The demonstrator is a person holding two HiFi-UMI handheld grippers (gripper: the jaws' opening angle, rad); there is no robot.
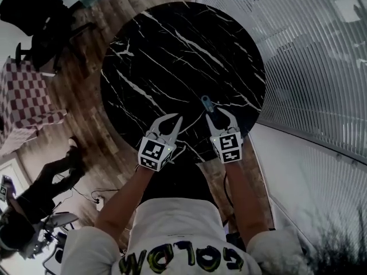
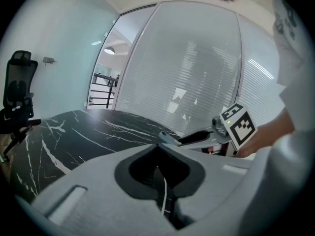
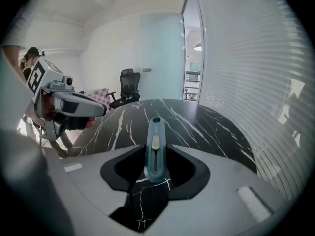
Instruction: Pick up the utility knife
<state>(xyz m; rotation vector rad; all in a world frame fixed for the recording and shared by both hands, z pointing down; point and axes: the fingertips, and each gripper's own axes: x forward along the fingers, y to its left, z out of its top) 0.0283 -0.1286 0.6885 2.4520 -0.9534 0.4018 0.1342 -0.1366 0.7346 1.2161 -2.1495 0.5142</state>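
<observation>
A blue-grey utility knife point(image 1: 206, 103) with a pale slider is clamped between the pads of my right gripper point(image 1: 219, 116), which is shut on its handle. In the right gripper view the utility knife point(image 3: 155, 149) points away from me and hangs above the black marble table point(image 3: 197, 122). To its left, my left gripper point(image 1: 174, 119) is held over the near edge of the table point(image 1: 172, 44), its jaws shut with nothing between them. The left gripper view has my left gripper point(image 2: 158, 146) in front and the right gripper point(image 2: 197, 137) with the knife's tip point(image 2: 166, 137) beyond it.
The round table bears nothing else. A wall of white blinds point(image 1: 309, 56) runs along the right. A black office chair point(image 1: 34, 22) and a checked cloth point(image 1: 26, 93) stand on the wooden floor at the left, and dark gear point(image 1: 51, 179) lies lower left.
</observation>
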